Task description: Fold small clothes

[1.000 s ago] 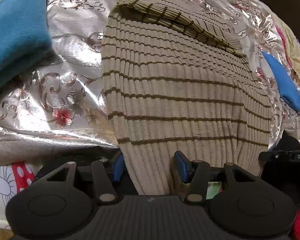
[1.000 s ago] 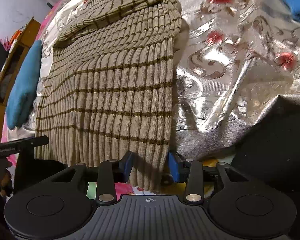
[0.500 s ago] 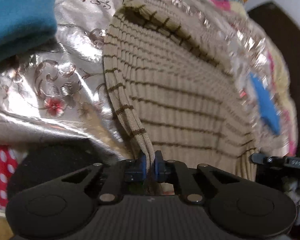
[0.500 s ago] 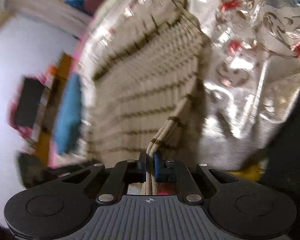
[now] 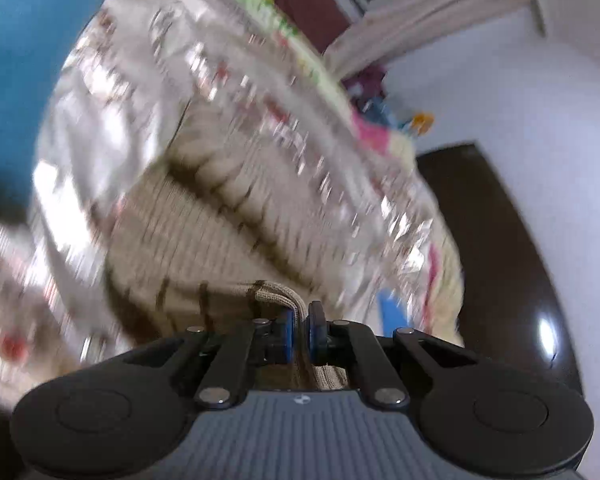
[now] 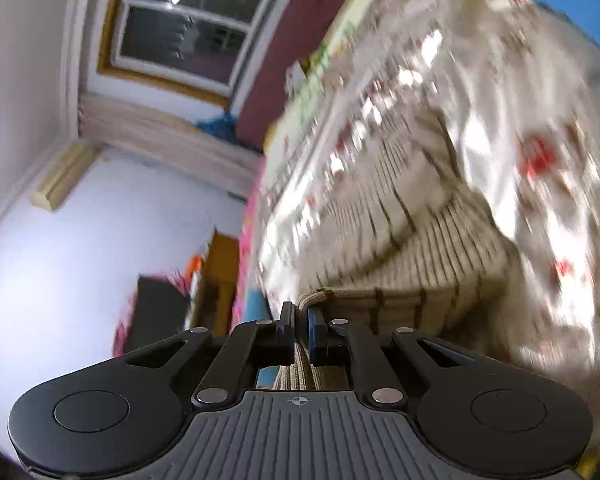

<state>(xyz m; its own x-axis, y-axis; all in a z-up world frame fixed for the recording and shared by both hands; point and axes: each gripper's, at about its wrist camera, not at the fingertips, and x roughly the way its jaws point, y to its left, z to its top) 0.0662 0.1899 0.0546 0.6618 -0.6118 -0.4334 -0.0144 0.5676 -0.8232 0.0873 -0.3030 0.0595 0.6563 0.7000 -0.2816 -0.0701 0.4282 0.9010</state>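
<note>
A beige ribbed sweater with thin brown stripes [image 5: 204, 236] lies on a shiny silver floral bedcover [image 5: 100, 128]. My left gripper [image 5: 299, 322] is shut on the sweater's bottom hem, which is lifted off the bed and bunched between the blue pads. My right gripper [image 6: 300, 320] is shut on the hem of the same sweater [image 6: 416, 256] at its other corner, also raised. Both views are motion-blurred and tilted.
A blue cloth [image 5: 24, 60] lies on the bed at the left; another blue piece [image 5: 392, 308] lies at the right edge. The right wrist view shows a window [image 6: 188, 20], a white wall, a wooden shelf [image 6: 216, 280] and the bedcover [image 6: 540, 152].
Both grippers went from open around the hem to shut on it. They have since lifted the hem and swung it up and forward over the sweater; both views have tilted sharply.
</note>
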